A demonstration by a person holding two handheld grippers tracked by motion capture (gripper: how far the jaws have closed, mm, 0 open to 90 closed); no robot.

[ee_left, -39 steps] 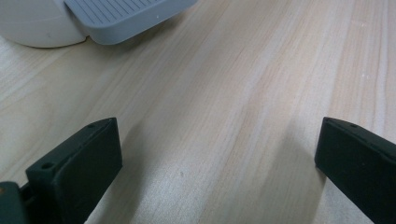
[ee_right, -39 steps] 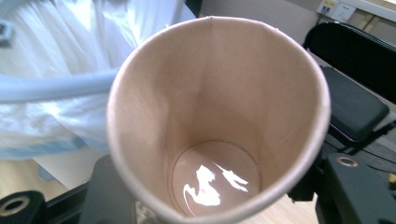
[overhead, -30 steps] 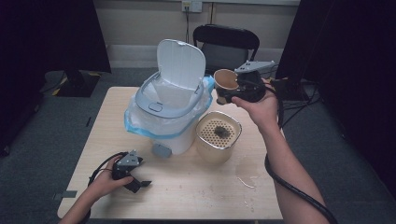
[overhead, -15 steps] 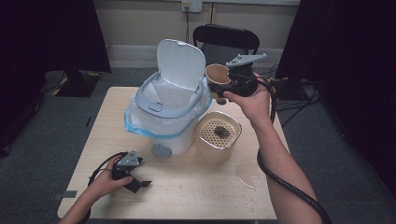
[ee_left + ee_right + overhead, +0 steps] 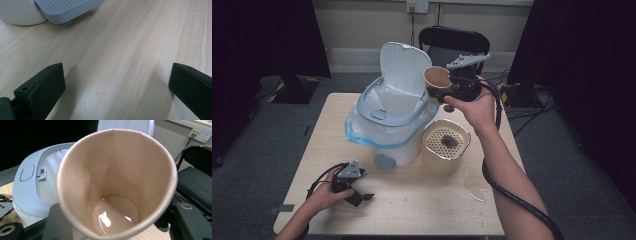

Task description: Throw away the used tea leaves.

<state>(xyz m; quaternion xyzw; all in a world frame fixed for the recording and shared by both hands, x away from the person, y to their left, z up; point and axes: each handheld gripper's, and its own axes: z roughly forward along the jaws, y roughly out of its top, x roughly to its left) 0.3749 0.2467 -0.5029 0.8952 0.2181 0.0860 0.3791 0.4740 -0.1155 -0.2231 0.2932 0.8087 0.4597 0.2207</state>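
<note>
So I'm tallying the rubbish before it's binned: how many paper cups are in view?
1. The brown paper cup is held in the right gripper, raised beside the open bin. More could lie hidden inside the bin.

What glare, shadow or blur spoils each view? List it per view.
High view: evenly lit pale wooden table, black surroundings. Left gripper view: soft shadows beside both jaws, grey ribbed pedal slightly soft. Right gripper view: bright glare spots on the brown paper cup bottom; white lidded bin behind it.
</note>
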